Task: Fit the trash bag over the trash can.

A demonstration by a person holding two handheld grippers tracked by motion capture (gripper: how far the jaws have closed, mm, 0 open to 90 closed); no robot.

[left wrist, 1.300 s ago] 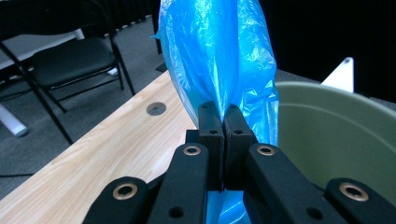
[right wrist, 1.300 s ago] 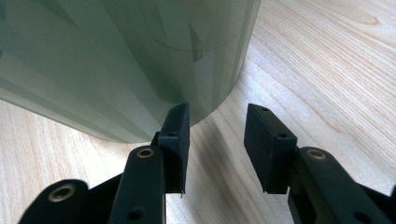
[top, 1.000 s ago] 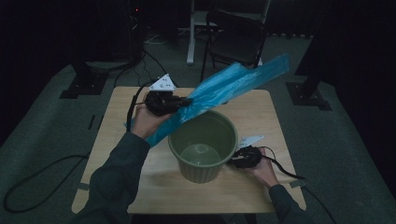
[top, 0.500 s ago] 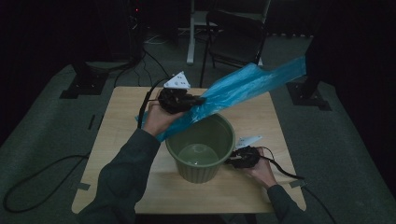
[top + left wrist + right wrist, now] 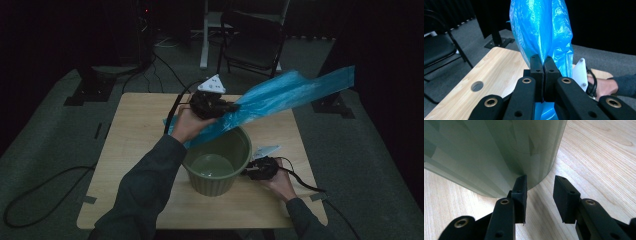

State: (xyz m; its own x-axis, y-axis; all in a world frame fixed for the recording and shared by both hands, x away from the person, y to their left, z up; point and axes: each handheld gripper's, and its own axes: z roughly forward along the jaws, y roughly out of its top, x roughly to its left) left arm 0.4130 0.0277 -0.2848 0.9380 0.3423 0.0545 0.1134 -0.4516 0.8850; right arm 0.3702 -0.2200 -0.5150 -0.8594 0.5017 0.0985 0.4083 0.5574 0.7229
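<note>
Since a second ago the left gripper (image 5: 235, 106) has carried the blue plastic bag (image 5: 280, 97) rightward and a little up, so the bag's long tail now reaches past the table's far right corner, out over the dark floor. Its jaws are clenched on a bunched fold of the bag, pads pressed together with the plastic pinched between them, as the left gripper view (image 5: 543, 75) shows plainly. The bag's lower end hangs down by the hand, brushing the far rim of the green bin (image 5: 215, 165), which stands on the near middle of the wooden table (image 5: 130, 150).

The right gripper (image 5: 250, 171) rests low on the table just right of the bin. In the right gripper view (image 5: 539, 192) its jaws stand apart with bare tabletop between them, and they have just been closing a little; one pad sits right at the foot of the bin's ribbed wall, and I cannot tell whether it touches. Nothing is gripped there.

Beyond the table stand a dark folding chair (image 5: 255, 42) and a white stand post (image 5: 204, 35). Black cables (image 5: 45, 185) trail over the grey carpet at the left.
</note>
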